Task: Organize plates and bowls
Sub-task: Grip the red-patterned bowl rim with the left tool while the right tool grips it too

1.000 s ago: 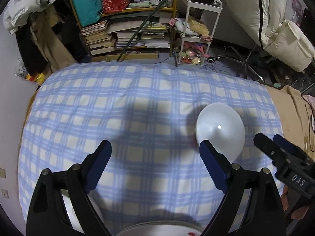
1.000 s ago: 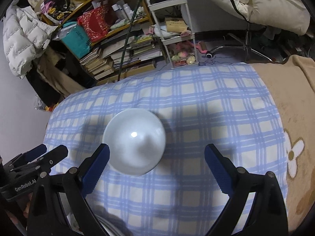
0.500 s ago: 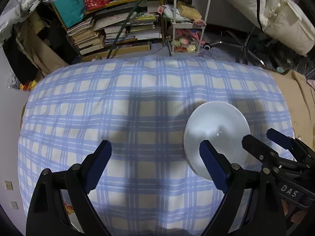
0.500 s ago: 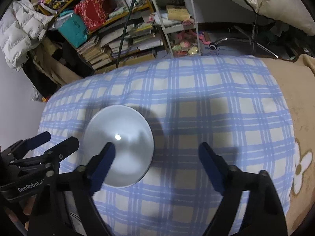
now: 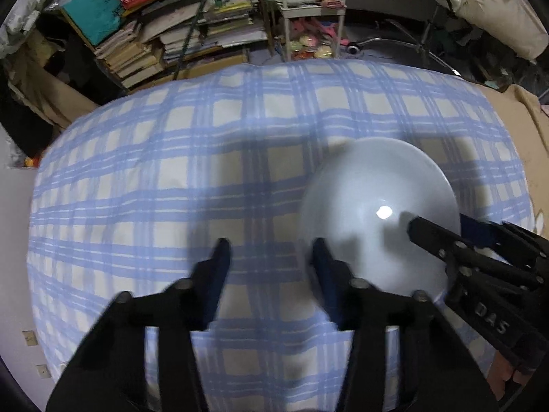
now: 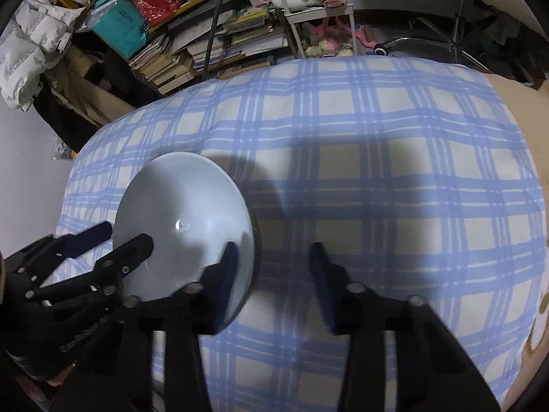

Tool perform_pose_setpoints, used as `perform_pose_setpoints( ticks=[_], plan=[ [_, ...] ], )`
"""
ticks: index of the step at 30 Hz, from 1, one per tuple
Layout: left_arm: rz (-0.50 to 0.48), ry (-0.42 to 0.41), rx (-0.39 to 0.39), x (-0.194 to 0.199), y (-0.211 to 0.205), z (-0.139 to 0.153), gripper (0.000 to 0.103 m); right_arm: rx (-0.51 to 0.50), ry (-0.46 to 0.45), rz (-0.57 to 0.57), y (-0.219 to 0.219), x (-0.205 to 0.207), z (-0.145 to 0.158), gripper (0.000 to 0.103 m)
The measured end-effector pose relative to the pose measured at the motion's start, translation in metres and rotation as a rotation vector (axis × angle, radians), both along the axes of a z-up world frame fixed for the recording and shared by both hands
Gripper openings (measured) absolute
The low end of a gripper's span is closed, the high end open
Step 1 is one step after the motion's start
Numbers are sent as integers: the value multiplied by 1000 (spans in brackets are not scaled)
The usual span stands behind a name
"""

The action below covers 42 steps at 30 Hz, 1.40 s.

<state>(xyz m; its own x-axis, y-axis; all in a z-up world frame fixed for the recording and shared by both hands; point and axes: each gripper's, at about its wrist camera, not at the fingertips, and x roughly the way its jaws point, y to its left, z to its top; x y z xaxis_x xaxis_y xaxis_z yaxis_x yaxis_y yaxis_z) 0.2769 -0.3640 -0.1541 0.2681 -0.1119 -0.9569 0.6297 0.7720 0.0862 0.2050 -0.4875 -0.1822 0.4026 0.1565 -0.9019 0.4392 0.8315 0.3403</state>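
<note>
Jaw gap on both tools has narrowed from wide and is closing further, left gripper and right gripper straddling opposite rims of the white bowl on the plaid cover, pads not yet pressing, so a two-handed lift looks imminent.

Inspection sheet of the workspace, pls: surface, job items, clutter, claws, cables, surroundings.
Surface: blue plaid blanket, tan blanket at its right edge.
Job's things: one white bowl, upright on the plaid.
Clutter: nothing seen on the plaid.
Grippers: left claw and right claw closing, each straddling the bowl's rim on opposite sides; pads not yet pressing.
Cables: nothing seen.
Surroundings: stacked books, white trolley, teal box beyond.
</note>
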Motion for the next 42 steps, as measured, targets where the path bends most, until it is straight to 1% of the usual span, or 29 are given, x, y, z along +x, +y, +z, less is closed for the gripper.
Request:
perform_pose_setpoints(
  ticks=[1,2,3,4,5,7,10,14,18,22,27,30,38,42],
  plan=[
    [-12,14,-29,-2,0,-1,25,4,0,-2,0,1,-1,32],
    [-15,18,-39,-4,0,-2,20,3,6,-4,1,2,-1,29],
    [-16,17,-46,-6,-1,-3,15,1,10,-4,1,3,-2,22],
    [-17,21,-61,-9,-2,-3,12,8,10,0,3,4,-2,18],
    [-13,25,-65,-10,-2,-3,10,25,12,5,5,6,-3,11],
    [19,29,-74,-11,0,-3,10,31,14,5,7,7,-4,11],
    [70,76,-109,-8,9,-1,9,50,4,-14,8,3,-1,10],
    [84,97,-112,-10,20,6,8,70,2,-6,16,-2,4,10],
    [120,81,-104,-13,34,19,8,74,-6,-2,31,-8,13,10],
    [110,47,-106,-19,48,36,8,67,-18,-8,46,-14,28,10],
    [99,34,-101,-29,68,55,8,60,-46,-5,68,-26,48,10],
    [100,5,-93,-38,86,67,8,62,-64,11,85,-30,57,10],
    [160,-28,-104,-48,150,93,8,59,-97,79,140,-36,81,10],
    [183,-57,-110,-51,179,107,8,53,-118,104,167,-38,94,11]
  ],
)
